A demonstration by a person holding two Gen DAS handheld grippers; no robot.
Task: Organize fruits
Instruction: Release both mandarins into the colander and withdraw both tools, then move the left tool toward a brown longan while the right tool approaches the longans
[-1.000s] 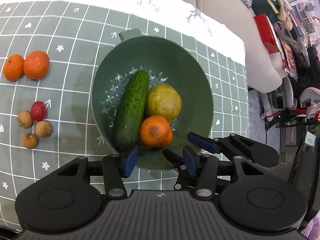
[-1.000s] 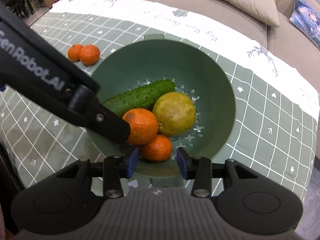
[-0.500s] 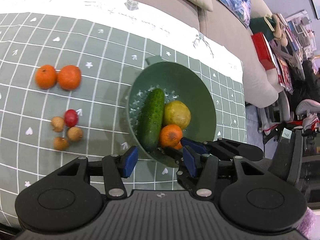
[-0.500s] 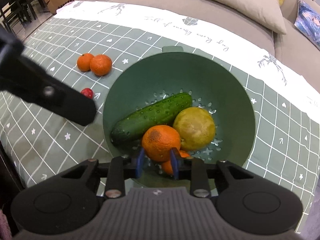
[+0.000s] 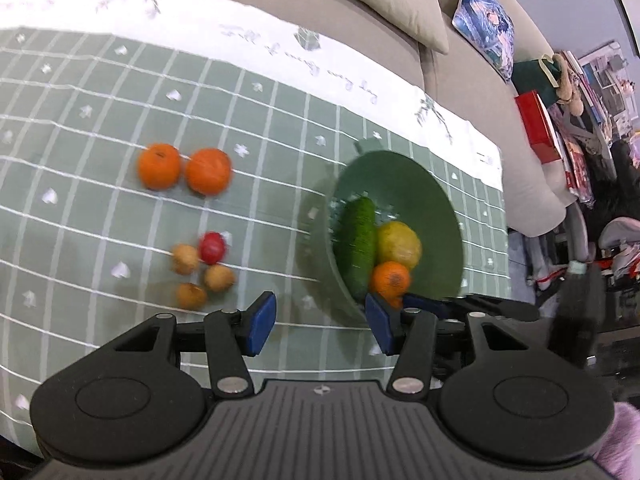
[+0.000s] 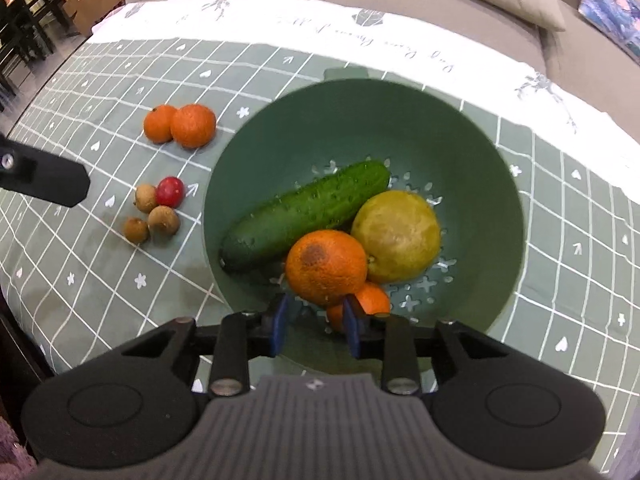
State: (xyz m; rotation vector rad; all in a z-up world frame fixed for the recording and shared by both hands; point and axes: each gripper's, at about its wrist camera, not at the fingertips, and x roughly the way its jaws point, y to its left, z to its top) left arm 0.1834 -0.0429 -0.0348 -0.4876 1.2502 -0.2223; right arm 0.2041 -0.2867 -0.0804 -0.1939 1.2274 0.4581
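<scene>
- Blue-padded right gripper (image 6: 314,326): jaws nearly closed on bowl (image 6: 496,184) near rim.
- Left gripper (image 5: 320,322): half open, empty, above cloth (image 5: 100,92).
- Bowl contents: cucumber (image 6: 306,216), lemon (image 6: 398,236), oranges (image 6: 326,268).
- Loose fruit (image 6: 180,124) lies left of bowl.

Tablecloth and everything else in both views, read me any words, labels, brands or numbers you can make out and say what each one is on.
None can be read for certain.
Tablecloth: a line of cursive script on its white border, too blurred and slanted to read.
Red box beside the sofa: any print is too small to read.
Bowl and fruit: no text.
</scene>
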